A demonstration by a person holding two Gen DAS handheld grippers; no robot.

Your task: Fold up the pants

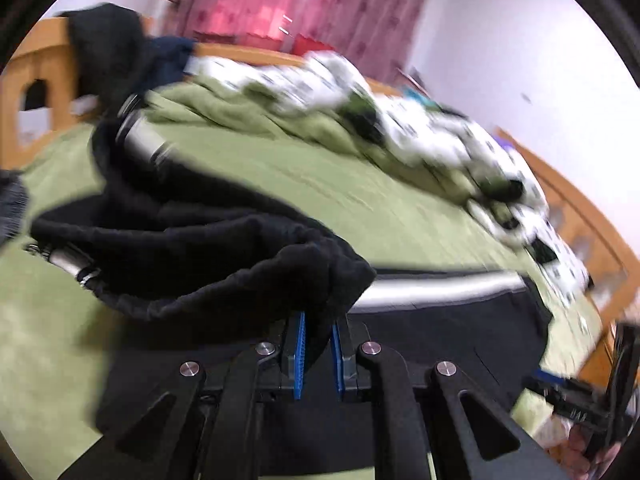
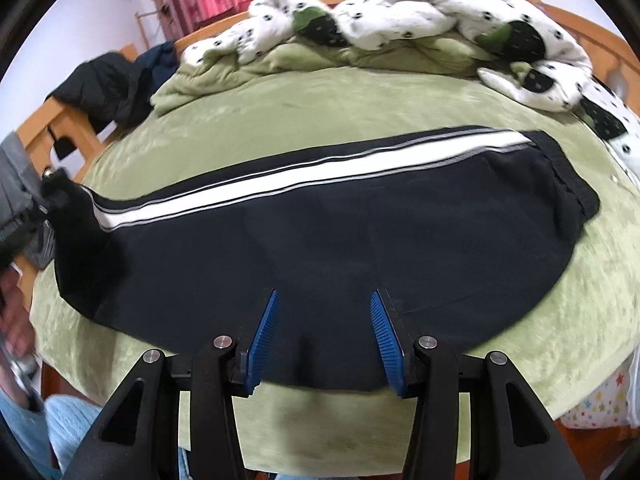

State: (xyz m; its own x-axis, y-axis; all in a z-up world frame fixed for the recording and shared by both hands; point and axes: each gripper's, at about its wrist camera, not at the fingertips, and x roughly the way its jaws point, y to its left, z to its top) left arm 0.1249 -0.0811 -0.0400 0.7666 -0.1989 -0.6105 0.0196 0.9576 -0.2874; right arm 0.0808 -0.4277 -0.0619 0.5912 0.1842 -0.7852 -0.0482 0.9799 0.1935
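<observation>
the pants (image 2: 320, 216) lay flat across the green bedspread (image 2: 360, 104), black, with a white side stripe (image 2: 280, 178) along the far edge and the waistband (image 2: 568, 184) at the right. they looked already doubled leg on leg, which would explain the single long shape.

the left gripper (image 1: 319, 344) had its blue pads (image 1: 299, 356) pinched tight on a bunch of black cloth, most likely the cuff end (image 1: 240, 264), lifted off the bed. the cloth hung from the jaws in a sagging loop, and the stripe curled with it. judging by this, the hem was being carried over toward the waistband for a crosswise fold.

the right gripper (image 2: 322, 336) hovered over the near edge of the pants, about mid-length. its fingers stood parted with bare cloth showing between them and nothing clamped. it was probably placed to pin or steady the middle where the crease should fall.

much was hard to read. the left wrist view was smeared with motion, so the far heap of spotted bedding (image 2: 400, 24) and the wooden bed frame (image 1: 48, 76) were only blurs there. in the right wrist view the lifted cuff sat at the far left as a dark blur, and the left gripper itself could not be made out. a hand (image 2: 14, 320) showed at the left edge, cut off. whether the right pads touched the cloth could not be told.
</observation>
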